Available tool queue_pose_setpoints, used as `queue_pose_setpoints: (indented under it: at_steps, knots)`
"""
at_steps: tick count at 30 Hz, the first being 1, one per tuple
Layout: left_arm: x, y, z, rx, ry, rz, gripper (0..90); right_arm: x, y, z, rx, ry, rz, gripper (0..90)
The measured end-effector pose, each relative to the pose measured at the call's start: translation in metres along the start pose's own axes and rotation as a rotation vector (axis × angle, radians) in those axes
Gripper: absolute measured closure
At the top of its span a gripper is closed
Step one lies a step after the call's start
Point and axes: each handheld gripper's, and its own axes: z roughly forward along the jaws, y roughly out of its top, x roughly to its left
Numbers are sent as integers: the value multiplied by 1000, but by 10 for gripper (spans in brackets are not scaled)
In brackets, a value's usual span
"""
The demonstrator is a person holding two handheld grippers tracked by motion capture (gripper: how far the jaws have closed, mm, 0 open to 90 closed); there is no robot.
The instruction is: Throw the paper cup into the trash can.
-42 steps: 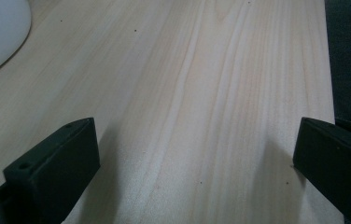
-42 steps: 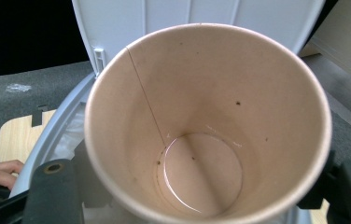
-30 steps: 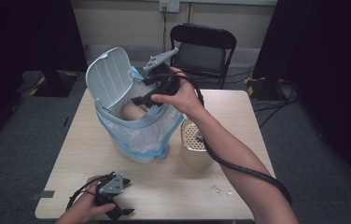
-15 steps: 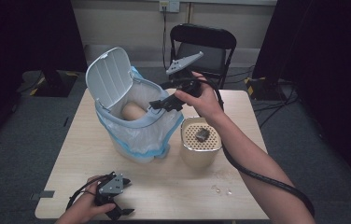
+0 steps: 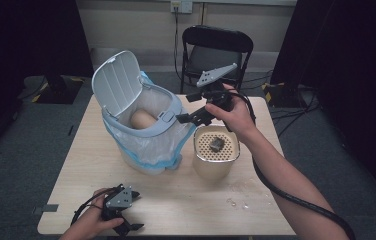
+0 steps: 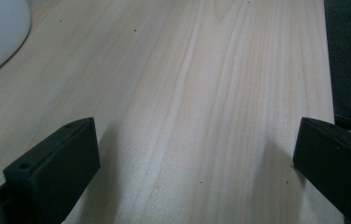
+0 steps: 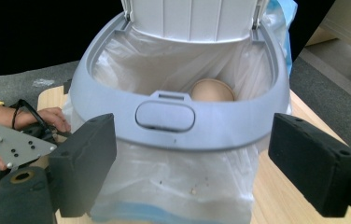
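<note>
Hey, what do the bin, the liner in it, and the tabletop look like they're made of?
The bin, lid and rim, looks like molded plastic, pale grey, matt with a soft sheen; the lid's underside shows molded ribs. The liner seems thin translucent plastic film, whitish with a blue band low down; it wrinkles and sags. The tabletop looks like light wood or wood-look laminate, with long grain lines; which one, I cannot tell.

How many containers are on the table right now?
2: the lined bin, lid open, left of centre, and the beige perforated-top canister beside it on the right.
</note>
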Motion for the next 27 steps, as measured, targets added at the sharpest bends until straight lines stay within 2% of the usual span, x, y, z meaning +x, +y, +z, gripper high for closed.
queue_pose_setpoints:
  at_steps: [15,27]
  knots:
    - [0,0,0,0,0,-1,0,3,-26,-22,10,-22,8,150]
    - [0,0,0,0,0,0,0,5,-39,-36,9,-31,12,150]
